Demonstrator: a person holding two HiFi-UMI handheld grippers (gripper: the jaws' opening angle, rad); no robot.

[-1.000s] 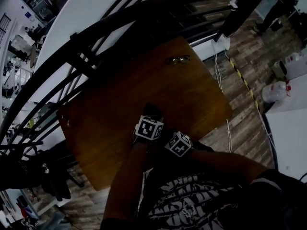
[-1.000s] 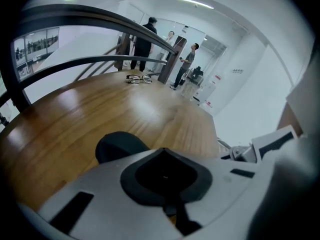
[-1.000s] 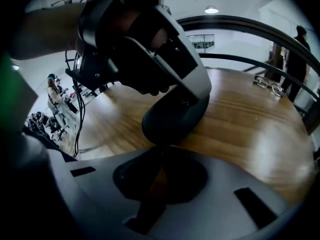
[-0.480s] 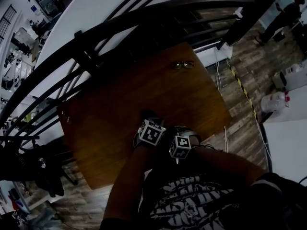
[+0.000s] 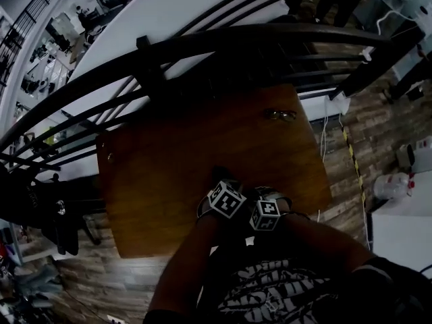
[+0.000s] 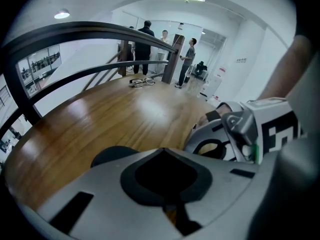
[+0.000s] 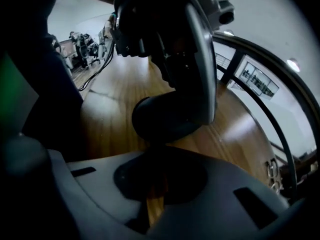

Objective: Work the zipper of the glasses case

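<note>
Change since the earlier frames: the right tool (image 7: pixel 155 204) has rolled and drawn in just beside the left tool (image 6: pixel 170 209).

- Right tool: its jaws have just been closing and now stand together. A dark neck of the case reaches into their hollow; whether it is pinched cannot be told.
- Left tool: jaws together, nothing seen between them, resting against the case.
- Black rounded glasses case (image 7: pixel 165 116): lies on the brown wooden table (image 5: pixel 169 154) near its front edge, under both tools.

Risks, as judged: the small zipper tab may slip from the jaws. The case may skid on the glossy wood if it is poorly steadied.

Count:
- tools, two
- case, one
- table, one
- thin-framed spectacles (image 5: pixel 279 115) at the far edge, one
- dark curved railing (image 5: pixel 202 42), one
- distant persons (image 6: pixel 146 36), at least three
</note>
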